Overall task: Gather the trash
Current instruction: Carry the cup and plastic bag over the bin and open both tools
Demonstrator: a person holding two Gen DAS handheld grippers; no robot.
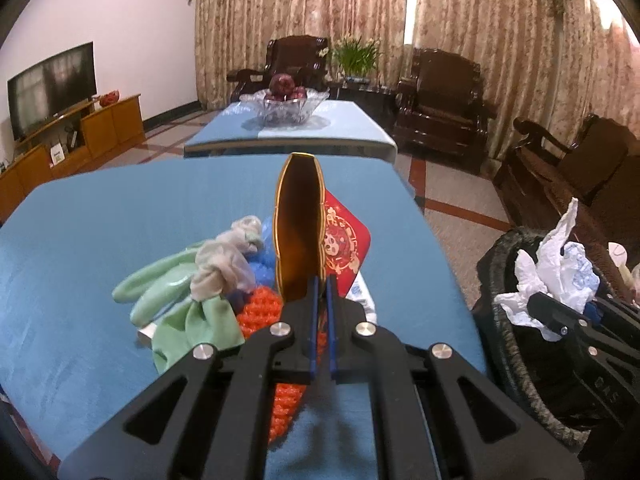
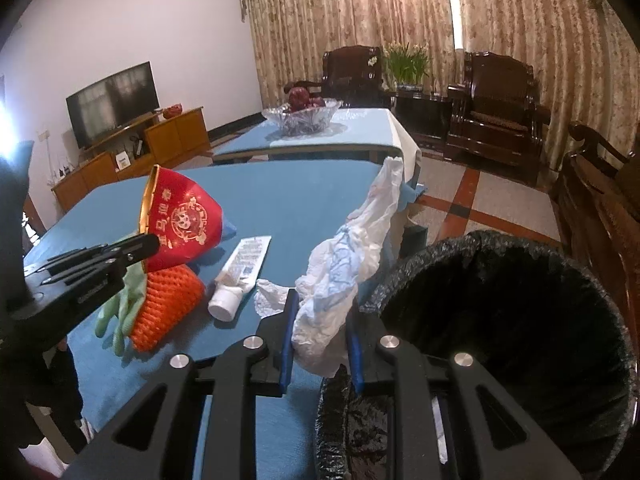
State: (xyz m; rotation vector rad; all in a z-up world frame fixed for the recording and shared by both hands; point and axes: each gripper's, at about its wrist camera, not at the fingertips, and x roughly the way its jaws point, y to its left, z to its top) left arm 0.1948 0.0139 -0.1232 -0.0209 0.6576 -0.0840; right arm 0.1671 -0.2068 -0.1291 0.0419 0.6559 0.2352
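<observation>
A squashed paper cup (image 1: pixel 298 232), red outside and gold inside, stands up from the blue table (image 1: pixel 100 220) with my left gripper (image 1: pixel 322 282) shut on its wall. The right wrist view shows that cup (image 2: pixel 182 220) lifted over the pile in the left gripper (image 2: pixel 146 245). My right gripper (image 2: pixel 322 312) is shut on a crumpled white plastic bag (image 2: pixel 336 280), beside the rim of a bin lined with a black bag (image 2: pixel 520 280). Green gloves (image 1: pixel 160 280), an orange foam net (image 1: pixel 260 308) and a white tube (image 2: pixel 240 268) lie on the table.
The bin (image 1: pixel 504 320) stands off the table's right edge, with dark wooden chairs (image 1: pixel 568 168) behind it. A second blue table carries a glass fruit bowl (image 1: pixel 286 106). A TV (image 1: pixel 52 84) on a low cabinet lines the left wall.
</observation>
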